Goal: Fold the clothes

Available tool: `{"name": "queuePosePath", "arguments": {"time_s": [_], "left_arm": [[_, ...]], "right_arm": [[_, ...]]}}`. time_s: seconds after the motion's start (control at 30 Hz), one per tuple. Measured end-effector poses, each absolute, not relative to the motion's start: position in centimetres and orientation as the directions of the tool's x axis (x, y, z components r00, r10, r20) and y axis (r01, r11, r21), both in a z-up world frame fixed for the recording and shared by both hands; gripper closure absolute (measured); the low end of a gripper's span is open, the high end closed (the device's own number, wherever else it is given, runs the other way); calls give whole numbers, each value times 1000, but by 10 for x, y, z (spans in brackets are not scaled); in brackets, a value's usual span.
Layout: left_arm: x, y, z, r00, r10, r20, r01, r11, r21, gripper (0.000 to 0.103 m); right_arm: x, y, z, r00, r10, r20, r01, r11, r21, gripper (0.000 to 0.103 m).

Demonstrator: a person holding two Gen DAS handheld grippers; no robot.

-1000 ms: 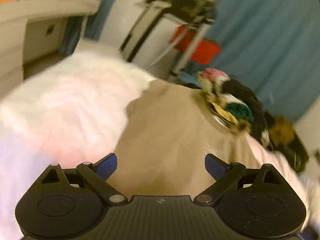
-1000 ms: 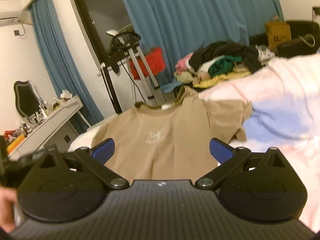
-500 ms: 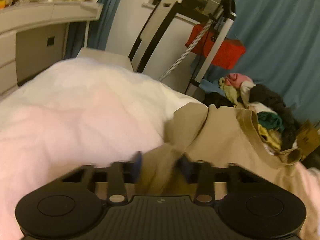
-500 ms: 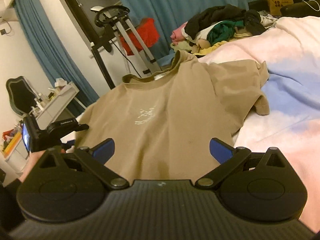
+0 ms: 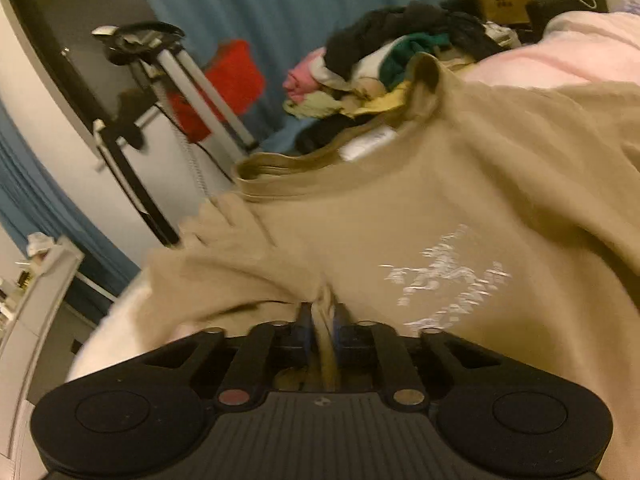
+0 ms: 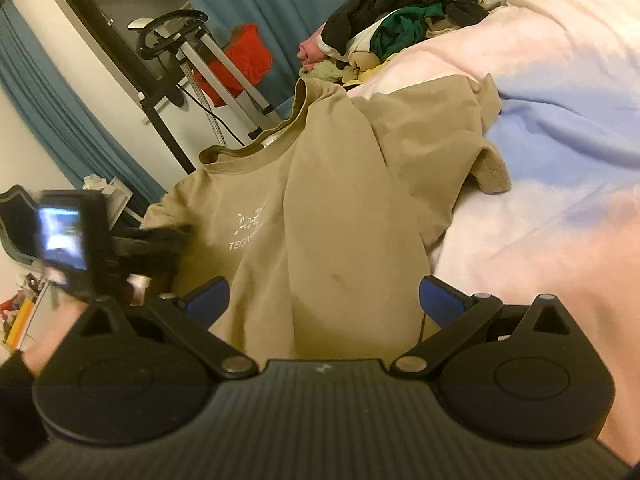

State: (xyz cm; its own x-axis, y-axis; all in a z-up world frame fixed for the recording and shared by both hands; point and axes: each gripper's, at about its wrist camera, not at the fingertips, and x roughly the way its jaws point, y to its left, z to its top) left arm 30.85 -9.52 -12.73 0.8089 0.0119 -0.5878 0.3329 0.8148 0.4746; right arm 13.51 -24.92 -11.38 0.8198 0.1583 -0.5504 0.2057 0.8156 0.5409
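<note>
A tan T-shirt with a white chest print lies face up on the pale pink and blue bed cover. It also fills the left wrist view. My left gripper is shut on a pinch of the shirt's left side, near the sleeve. In the right wrist view the left gripper shows blurred at the shirt's left edge. My right gripper is open and empty, over the shirt's lower hem.
A pile of mixed clothes lies at the far end of the bed. An exercise machine with a red bag stands by blue curtains. A white dresser stands to the left.
My left gripper closed on the shirt's left side and swung toward the chest, bunching the sleeve. My right gripper moved closer over the hem and stays open.
</note>
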Motion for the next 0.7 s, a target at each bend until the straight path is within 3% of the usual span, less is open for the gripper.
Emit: {"name": "queuePosePath", "arguments": {"time_s": [0.13,0.23,0.37,0.43,0.5,0.57,0.7], "left_arm": [[289,-72,-113,789,-88,-608,344,883,319,53],[270,-26,-90,808,-168,-565,289,948,131,41],[244,36,-60,837,-257,-483,219,967,-134,40],[246,65,-54,866,-232,-443,121,957,-263,37],[265,94,-61,871,-204,-447,2,911,-413,36],[287,111,-79,847,-273,-456,-28,833,-552,36],[319,111,-106,806,-264,-530,-130,794,-594,37]], "right_arm": [[131,-254,-111,825,149,-545,209,815,540,0],[129,-258,-110,826,151,-543,216,805,553,0],[128,-258,-109,829,157,-537,210,803,558,0],[127,-258,-109,829,161,-535,207,801,561,0],[127,-258,-110,826,168,-538,205,800,564,0],[128,-255,-112,821,174,-544,203,801,563,0],[131,-251,-115,811,176,-559,199,814,545,0]]}}
